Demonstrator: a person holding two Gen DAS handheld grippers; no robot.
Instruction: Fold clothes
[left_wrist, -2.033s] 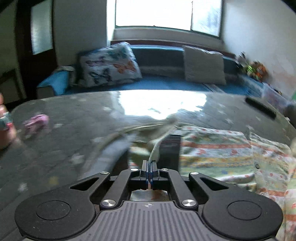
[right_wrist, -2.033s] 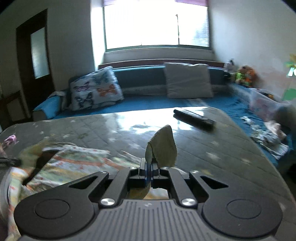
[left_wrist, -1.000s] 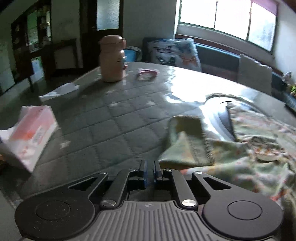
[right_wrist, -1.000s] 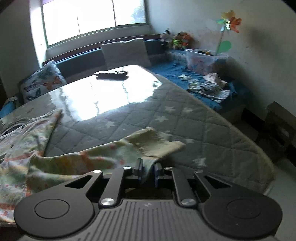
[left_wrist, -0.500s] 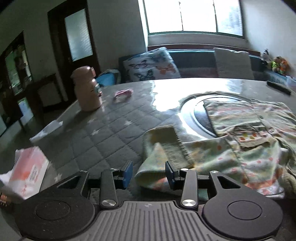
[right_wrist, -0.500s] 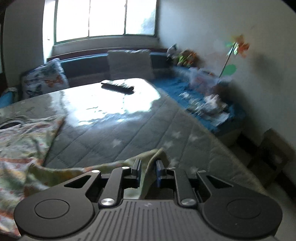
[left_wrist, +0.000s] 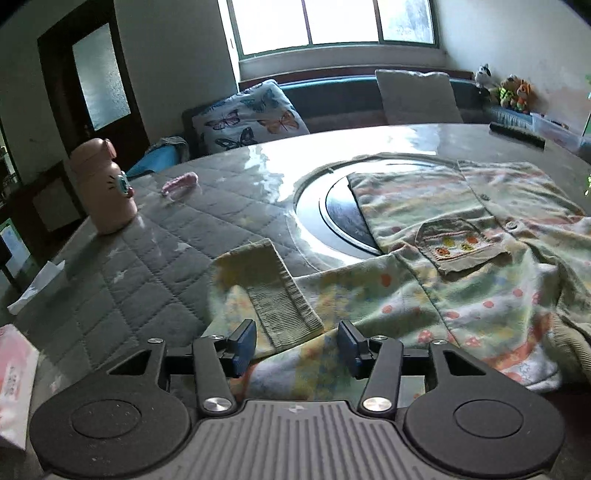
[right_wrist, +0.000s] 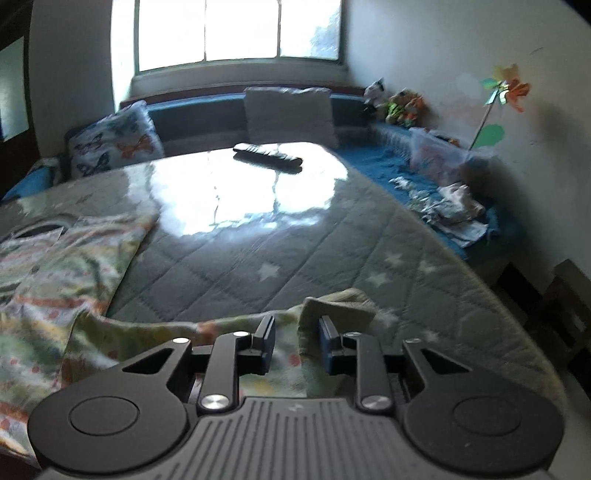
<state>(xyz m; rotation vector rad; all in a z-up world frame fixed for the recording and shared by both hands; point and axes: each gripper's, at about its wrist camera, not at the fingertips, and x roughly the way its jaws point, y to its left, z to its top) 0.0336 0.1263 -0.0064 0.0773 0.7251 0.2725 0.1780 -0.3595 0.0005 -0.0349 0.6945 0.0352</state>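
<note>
The bench (left_wrist: 155, 236) is one large rounded surface under a grey quilted cover with pale stars, and it has one round dark inset (left_wrist: 332, 218) in its middle part.

On it lies one garment (left_wrist: 443, 280), a small patterned cardigan with dots and stripes, spread flat with its front up. Its body runs away from the near edge toward the window, and its two sleeves reach out sideways along the near edge, so the long axis from cuff to cuff goes across the bench. One chest pocket (left_wrist: 460, 247) shows on the front. The left cuff (left_wrist: 273, 291) is ribbed and folded over; it points toward the left side of the bench. The right cuff (right_wrist: 340, 304) points toward the right edge.

The left tool (left_wrist: 297, 345) has its two fingers wide apart and holds nothing; the sleeve end lies between and under them. The right tool (right_wrist: 297, 343) is also open, somewhat less wide, with the cuff cloth standing between its fingers, not clamped.

Smaller things: one pink bottle (left_wrist: 105, 184) stands upright at the left, one remote control (right_wrist: 267, 157) lies at the far side, one pink hair tie (left_wrist: 179, 182) is near the bottle.
</note>
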